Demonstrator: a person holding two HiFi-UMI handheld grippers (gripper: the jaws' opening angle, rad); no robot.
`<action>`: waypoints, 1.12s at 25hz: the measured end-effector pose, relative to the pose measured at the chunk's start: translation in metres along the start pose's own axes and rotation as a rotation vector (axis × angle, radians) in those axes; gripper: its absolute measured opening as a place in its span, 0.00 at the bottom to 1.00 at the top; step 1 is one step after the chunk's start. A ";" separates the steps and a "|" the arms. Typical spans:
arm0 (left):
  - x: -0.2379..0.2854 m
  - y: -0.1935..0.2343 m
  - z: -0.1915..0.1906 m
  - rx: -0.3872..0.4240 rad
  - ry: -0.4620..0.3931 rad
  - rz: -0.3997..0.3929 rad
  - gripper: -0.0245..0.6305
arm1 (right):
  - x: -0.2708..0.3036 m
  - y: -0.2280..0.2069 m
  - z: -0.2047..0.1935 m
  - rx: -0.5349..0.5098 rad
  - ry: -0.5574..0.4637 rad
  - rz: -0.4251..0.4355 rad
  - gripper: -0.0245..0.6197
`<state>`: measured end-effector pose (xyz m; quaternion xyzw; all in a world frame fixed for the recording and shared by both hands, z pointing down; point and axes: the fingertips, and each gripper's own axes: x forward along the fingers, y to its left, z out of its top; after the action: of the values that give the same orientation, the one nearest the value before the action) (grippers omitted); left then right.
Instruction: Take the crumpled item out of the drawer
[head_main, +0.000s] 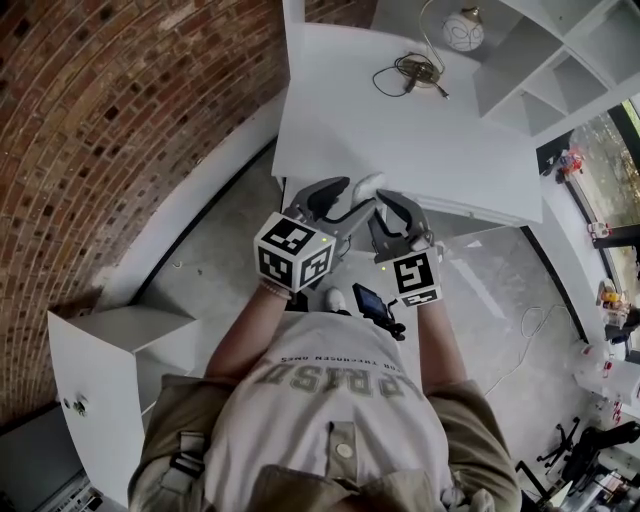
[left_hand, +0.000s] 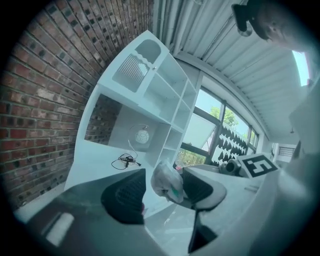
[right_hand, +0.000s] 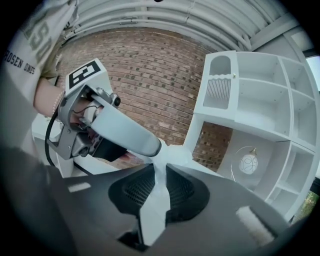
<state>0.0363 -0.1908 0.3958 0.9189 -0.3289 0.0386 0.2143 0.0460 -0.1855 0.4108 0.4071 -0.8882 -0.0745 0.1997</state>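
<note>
The crumpled white item (head_main: 368, 186) hangs in the air in front of the white desk (head_main: 400, 130), between both grippers. My right gripper (head_main: 388, 215) is shut on it: in the right gripper view a thin fold of the item (right_hand: 159, 200) is pinched between the pads of the right gripper (right_hand: 159, 190). My left gripper (head_main: 358, 194) meets it from the left. In the left gripper view the item (left_hand: 167, 182) lies against the right-hand pad of the left gripper (left_hand: 162, 192), with a gap to the left-hand pad. The drawer is hidden below my hands.
On the desk lie a tangled cable (head_main: 410, 72) and a globe lamp (head_main: 463, 32). A white shelf unit (head_main: 550, 60) stands at the back right. A brick wall (head_main: 100, 120) runs along the left, with a white cabinet (head_main: 110, 370) near it.
</note>
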 end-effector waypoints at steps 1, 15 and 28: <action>-0.001 -0.003 0.001 0.001 -0.005 -0.016 0.39 | -0.002 0.001 0.002 -0.001 -0.009 0.002 0.15; -0.013 -0.018 0.022 0.038 -0.106 -0.062 0.16 | -0.015 0.001 0.026 -0.161 -0.108 -0.032 0.18; -0.048 0.022 0.063 0.047 -0.282 0.125 0.15 | -0.034 -0.028 0.046 -0.023 -0.223 -0.140 0.25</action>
<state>-0.0196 -0.2041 0.3368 0.8976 -0.4114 -0.0698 0.1418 0.0662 -0.1799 0.3505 0.4549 -0.8734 -0.1432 0.0986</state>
